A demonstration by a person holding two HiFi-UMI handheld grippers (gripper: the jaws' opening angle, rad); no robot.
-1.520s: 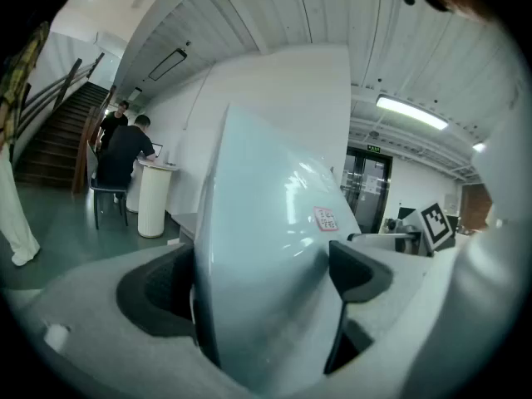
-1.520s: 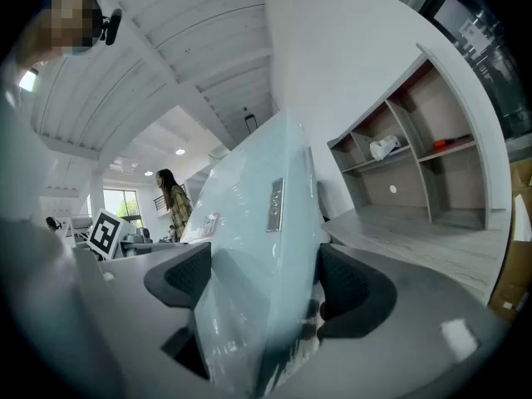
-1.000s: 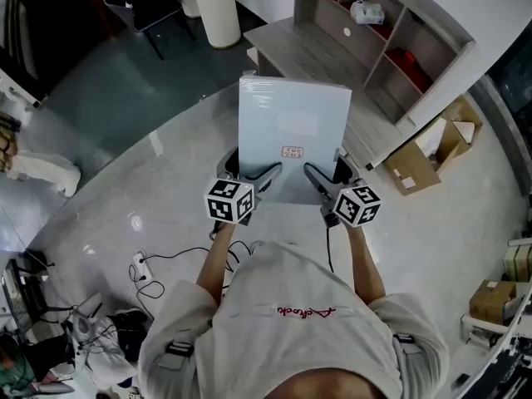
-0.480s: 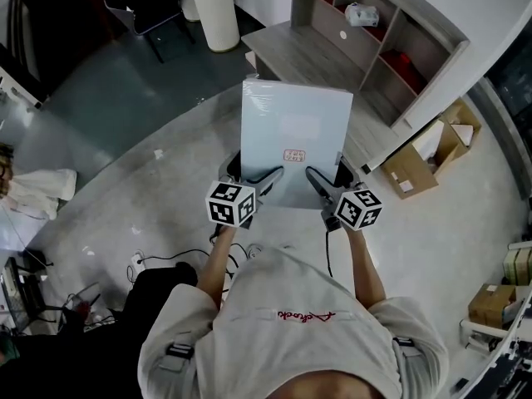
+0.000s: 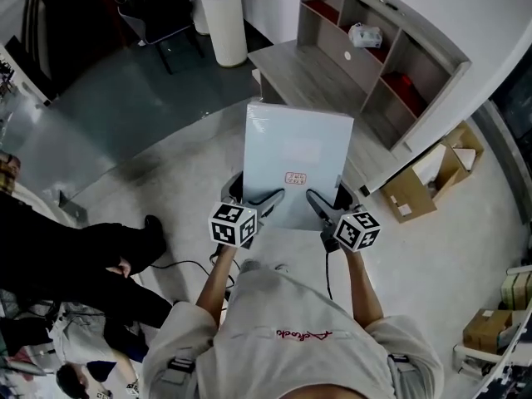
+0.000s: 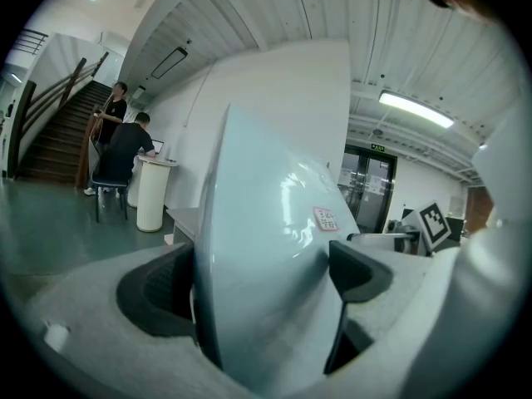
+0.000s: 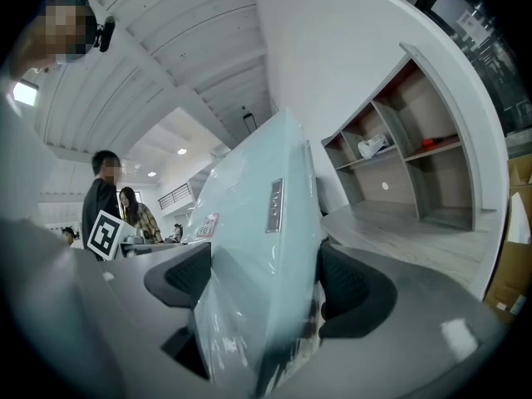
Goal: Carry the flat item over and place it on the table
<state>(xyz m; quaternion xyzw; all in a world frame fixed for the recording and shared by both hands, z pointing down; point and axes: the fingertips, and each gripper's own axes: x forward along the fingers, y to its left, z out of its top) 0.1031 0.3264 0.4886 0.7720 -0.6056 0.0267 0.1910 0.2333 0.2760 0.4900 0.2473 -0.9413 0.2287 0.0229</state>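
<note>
I hold a flat pale-blue item [image 5: 298,160], wrapped in clear plastic with a small red-printed label, level in front of me above the floor. My left gripper [image 5: 251,196] is shut on its near left edge and my right gripper [image 5: 327,196] is shut on its near right edge. In the left gripper view the flat item [image 6: 266,248] fills the gap between both dark pads. In the right gripper view the flat item [image 7: 258,264] is clamped the same way. A low grey wooden table [image 5: 312,73] lies just beyond the item's far edge.
A grey shelf unit [image 5: 386,56] with red-backed compartments stands behind the table. A white cylindrical bin [image 5: 224,19] is at the back left. Open cardboard boxes [image 5: 428,169] sit on the floor at right. A person in dark clothes [image 5: 91,264] is at my left.
The view has shifted forward: the table and shelf sit closer, and a person in dark clothes has come into view at left. Both grippers keep their hold on the item.
</note>
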